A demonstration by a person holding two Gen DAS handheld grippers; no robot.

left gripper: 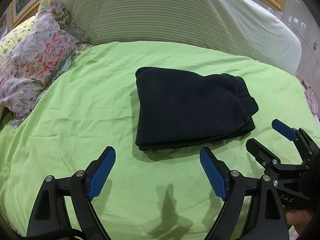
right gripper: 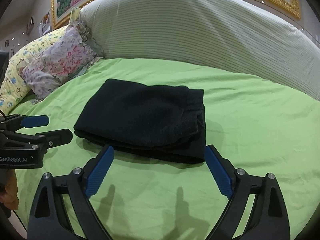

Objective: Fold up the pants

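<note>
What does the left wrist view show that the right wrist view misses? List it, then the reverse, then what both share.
Only the left wrist view: the right gripper seen from the side, at the picture's right edge. Only the right wrist view: the left gripper from the side, its body printed GenRobot.AI. Both: the folded black pants on the green sheet, the striped pillow, the floral pillow, each gripper open and empty.

Both my black two-finger grippers with the blue ribbed pads are angled downward, side by side. My left gripper (left gripper: 158, 154) has its jaws spread wide, nothing between them. My right gripper (right gripper: 159, 153) is spread just as wide, gripping nothing. Bits of my hands show at the handles below.
</note>
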